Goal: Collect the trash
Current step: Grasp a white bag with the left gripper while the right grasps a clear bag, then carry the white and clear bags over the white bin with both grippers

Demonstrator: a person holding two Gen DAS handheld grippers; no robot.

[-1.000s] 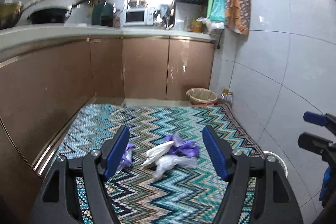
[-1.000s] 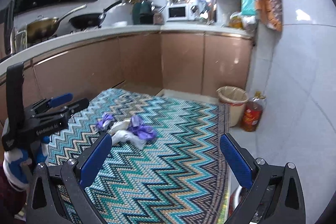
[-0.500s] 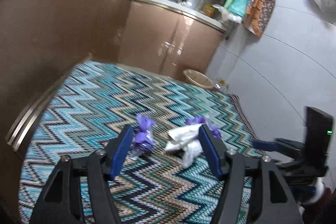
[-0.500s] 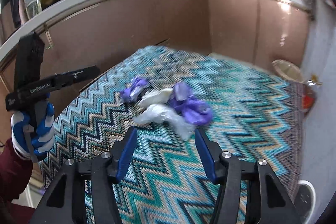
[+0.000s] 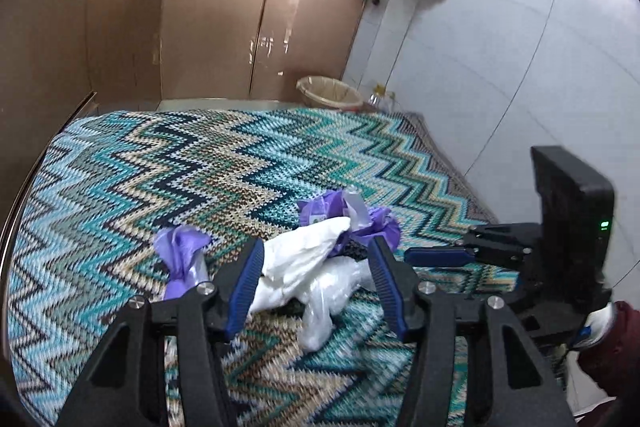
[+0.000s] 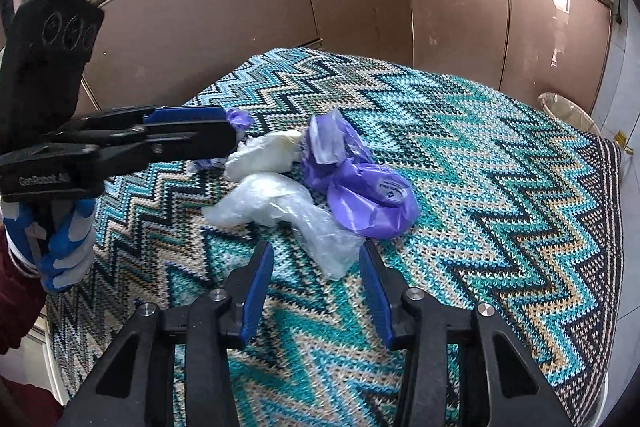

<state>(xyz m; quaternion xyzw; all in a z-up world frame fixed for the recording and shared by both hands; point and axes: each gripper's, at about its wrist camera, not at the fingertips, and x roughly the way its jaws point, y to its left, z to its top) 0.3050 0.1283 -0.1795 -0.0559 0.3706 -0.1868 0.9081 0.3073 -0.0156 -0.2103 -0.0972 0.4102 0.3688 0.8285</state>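
Crumpled white plastic bag [image 5: 304,259] between closing left gripper [image 5: 316,279] jaws; clear plastic wrapper [image 6: 320,235] tip between closing right gripper [image 6: 316,291] jaws, neither pinched yet.

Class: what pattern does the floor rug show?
Zigzag chevrons in teal, blue, beige and black on the rug, clearest from the right wrist.

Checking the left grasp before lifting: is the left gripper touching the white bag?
Cannot tell. In the left wrist view the closing left gripper has the white bag between its fingers, but no pad plainly presses it.
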